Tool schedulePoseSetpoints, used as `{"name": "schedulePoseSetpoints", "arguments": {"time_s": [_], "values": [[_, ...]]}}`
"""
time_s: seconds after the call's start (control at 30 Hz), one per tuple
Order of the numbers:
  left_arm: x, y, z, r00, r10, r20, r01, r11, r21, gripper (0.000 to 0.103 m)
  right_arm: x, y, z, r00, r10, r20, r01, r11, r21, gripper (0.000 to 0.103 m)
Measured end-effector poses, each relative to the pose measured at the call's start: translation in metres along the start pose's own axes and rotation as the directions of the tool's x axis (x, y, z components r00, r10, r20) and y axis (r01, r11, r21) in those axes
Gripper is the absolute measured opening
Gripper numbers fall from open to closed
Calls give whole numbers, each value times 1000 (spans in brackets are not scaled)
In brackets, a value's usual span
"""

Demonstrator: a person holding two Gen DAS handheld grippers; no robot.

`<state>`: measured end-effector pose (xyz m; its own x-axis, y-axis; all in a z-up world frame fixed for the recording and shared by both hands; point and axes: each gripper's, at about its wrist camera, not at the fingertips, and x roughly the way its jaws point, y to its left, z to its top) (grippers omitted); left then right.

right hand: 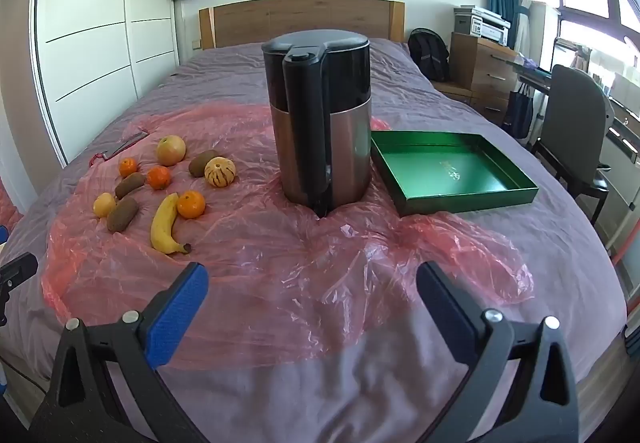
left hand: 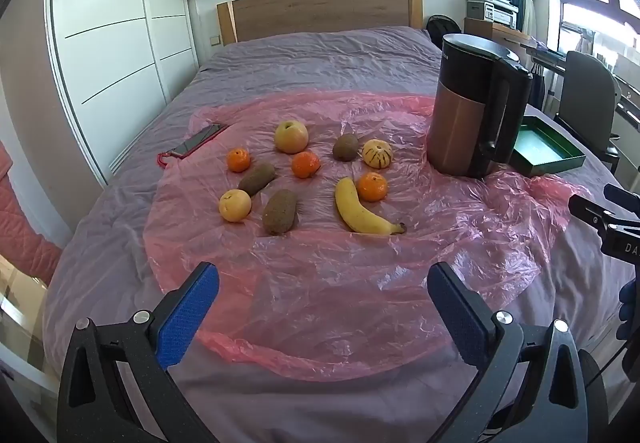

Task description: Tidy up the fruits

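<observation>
Both wide open, empty: left tool [left hand: 323, 285], right tool [right hand: 312, 285]. Reach ahead for banana [left hand: 362, 214], grip mid-body, carry rightward past kettle [right hand: 320, 131] into green tray [right hand: 472, 199].

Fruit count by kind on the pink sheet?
Oranges: 3
Kiwis: 3
Apples or pears, yellowish, hard to tell which: 2
Banana: 1
Striped melon: 1
Total: 10
</observation>
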<state>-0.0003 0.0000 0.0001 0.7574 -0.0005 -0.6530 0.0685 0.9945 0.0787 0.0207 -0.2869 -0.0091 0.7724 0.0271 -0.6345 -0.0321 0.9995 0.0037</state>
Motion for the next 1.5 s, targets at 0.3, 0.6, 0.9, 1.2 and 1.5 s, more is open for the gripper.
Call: {"name": "schedulePoseSetpoints", "arguments": {"time_s": [0.3, 0.6, 0.9, 1.2, 1.5], "values": [[0, 0, 0, 1000, -7, -9, 7, 1000, -6, 102, 1, -1, -1, 1000, -1, 1, 1, 1000, -1, 103], [0, -4, -3, 1000, -9, -11, 9, 1000, -6, 102, 1, -2, -1, 1000, -3, 0, 3, 1000, -3, 103], [0, -4, -2, 1000, -12, -10, 11, 1000, -12, 102, 1, 2, -5, 1000, 1, 1, -1, 1000, -10, 103], [1, 0, -1, 1000, -22, -10, 22, 1000, -20, 102, 0, 1, 0, 1000, 1, -2, -1, 1000, -9, 103], [-2, 1, 0, 999, -36, 13, 36, 999, -37, 102, -5, 0, 4, 1000, 5, 11, -5, 1000, 1, 103]]}}
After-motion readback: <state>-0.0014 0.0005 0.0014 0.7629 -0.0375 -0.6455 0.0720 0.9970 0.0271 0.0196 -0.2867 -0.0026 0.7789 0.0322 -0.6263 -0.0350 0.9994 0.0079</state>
